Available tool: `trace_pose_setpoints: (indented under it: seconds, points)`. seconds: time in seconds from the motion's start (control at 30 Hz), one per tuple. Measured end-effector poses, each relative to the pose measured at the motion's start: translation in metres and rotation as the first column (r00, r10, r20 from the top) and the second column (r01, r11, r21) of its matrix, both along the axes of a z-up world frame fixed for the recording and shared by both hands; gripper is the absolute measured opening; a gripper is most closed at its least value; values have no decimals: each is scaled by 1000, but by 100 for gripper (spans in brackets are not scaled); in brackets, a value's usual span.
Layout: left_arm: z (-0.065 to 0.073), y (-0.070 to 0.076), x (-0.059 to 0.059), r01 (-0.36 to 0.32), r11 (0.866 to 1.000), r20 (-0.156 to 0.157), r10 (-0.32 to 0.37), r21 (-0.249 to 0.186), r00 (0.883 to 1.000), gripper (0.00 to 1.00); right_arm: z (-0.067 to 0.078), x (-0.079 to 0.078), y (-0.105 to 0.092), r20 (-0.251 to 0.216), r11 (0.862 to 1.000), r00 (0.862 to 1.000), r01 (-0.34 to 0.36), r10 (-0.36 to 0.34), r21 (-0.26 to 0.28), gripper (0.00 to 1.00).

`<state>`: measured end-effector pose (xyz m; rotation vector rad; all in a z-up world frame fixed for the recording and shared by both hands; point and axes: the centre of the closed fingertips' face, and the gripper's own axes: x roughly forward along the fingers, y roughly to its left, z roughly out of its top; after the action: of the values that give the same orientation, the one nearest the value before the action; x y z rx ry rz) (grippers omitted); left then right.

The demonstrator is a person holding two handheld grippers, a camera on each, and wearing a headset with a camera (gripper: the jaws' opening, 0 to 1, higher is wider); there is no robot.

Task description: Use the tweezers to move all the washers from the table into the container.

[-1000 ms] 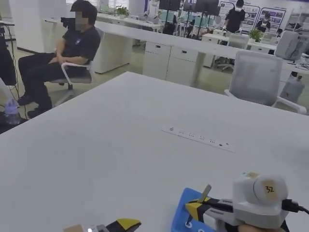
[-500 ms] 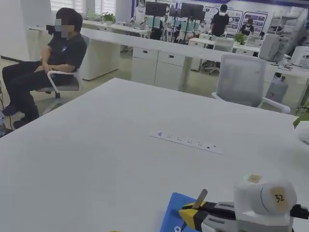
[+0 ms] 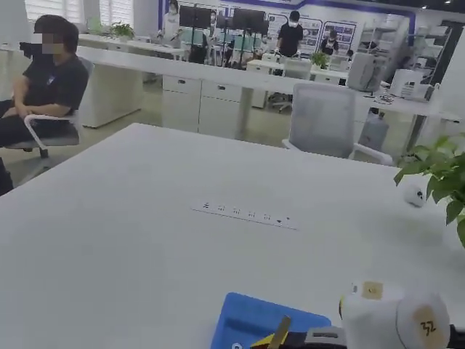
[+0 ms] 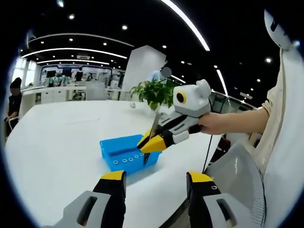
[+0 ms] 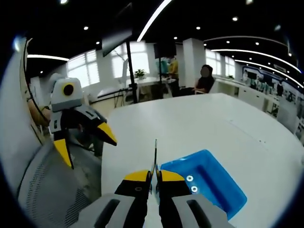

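Currently the left tongs (image 4: 156, 176) are released and empty. Ahead of them, the blue container (image 4: 107, 149) sits on the bench (image 4: 61, 137), close to its near edge, with a row of washers (image 4: 126, 160) inside. The right tongs (image 5: 155, 176) are clenched on the tweezers (image 5: 155, 154), whose tips hang over the container. Judged risk: the thin tweezers could twist in that grip, or strike the container's wall and spill washers off the edge.
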<state>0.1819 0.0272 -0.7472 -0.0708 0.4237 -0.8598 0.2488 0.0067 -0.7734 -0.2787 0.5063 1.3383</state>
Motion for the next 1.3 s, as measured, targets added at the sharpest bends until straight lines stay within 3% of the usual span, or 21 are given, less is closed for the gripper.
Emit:
trace_pose_setpoints:
  seconds: [0.13, 0.23, 0.33, 0.4, 0.57, 0.7, 0.83, 1.0, 1.1, 1.17, 1.3]
  points:
    - [6, -8, 4, 43, 999, -13, -44, -30, 999, 43, -6, -19, -2, -24, 999, 999, -48, 47, -10, 4]
    - [5, -16, 3, 113, 994, -7, -113, 3, 994, 39, -14, -31, -4, -28, 995, 996, -91, 90, -41, 3]
    - [6, -25, -2, 182, 983, -10, -182, -7, 983, 33, -28, -51, -10, -11, 973, 981, -193, 194, -128, 3]
    - [6, -32, -7, 241, 970, -21, -242, -16, 970, 29, -30, -63, -9, -4, 959, 968, -249, 251, -137, 3]
    - [3, -38, -10, 298, 954, -14, -298, 20, 954, 26, -28, -73, -4, -24, 960, 965, -263, 262, -98, 3]
    - [4, -43, -13, 341, 940, -18, -341, 22, 940, 23, -33, -82, -6, -9, 940, 951, -306, 308, -149, 3]
    - [4, -50, -17, 389, 920, -13, -389, 40, 921, 19, -32, -87, -7, -13, 941, 951, -307, 309, -139, 3]
    - [2, -58, -22, 442, 892, 4, -444, 93, 896, 11, -38, -92, -12, 0, 929, 946, -319, 324, -188, 3]
    - [-1, -63, -24, 474, 869, 14, -481, 144, 877, 8, -39, -97, -16, 10, 920, 941, -329, 339, -215, 3]
    - [-1, -66, -24, 490, 854, 35, -503, 173, 864, 5, -41, -99, -18, 12, 916, 939, -331, 343, -227, 3]
    - [0, -70, -24, 501, 845, 39, -516, 187, 856, 1, -43, -100, -21, 12, 912, 939, -330, 344, -244, 3]
